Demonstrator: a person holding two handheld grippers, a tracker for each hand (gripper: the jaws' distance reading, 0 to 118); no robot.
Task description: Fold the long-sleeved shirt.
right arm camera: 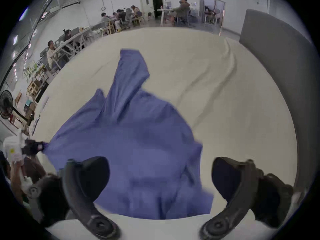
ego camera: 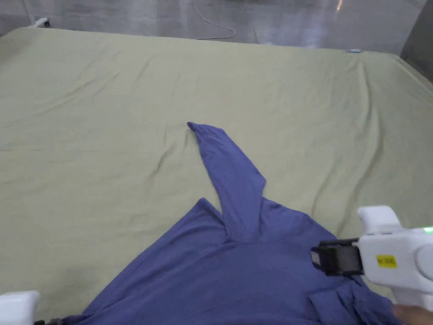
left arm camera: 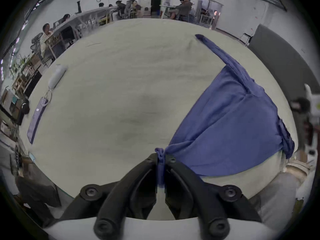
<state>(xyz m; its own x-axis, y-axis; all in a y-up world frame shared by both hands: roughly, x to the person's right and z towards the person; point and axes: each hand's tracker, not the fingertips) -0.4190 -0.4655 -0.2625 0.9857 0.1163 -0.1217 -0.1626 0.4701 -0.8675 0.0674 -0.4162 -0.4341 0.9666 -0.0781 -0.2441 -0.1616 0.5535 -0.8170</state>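
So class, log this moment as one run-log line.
left gripper: shut on shirt corner | right gripper: open over shirt | sleeve: extended on bed sheet

— Surface? 
— A bed (ego camera: 105, 106) under a wrinkled pale green sheet (ego camera: 296, 106).

— Items on it? 
— A blue long-sleeved shirt (ego camera: 237, 271), one sleeve stretched out flat; a white device (left arm camera: 56, 76) and a purple strap (left arm camera: 37, 117) at the far edge.
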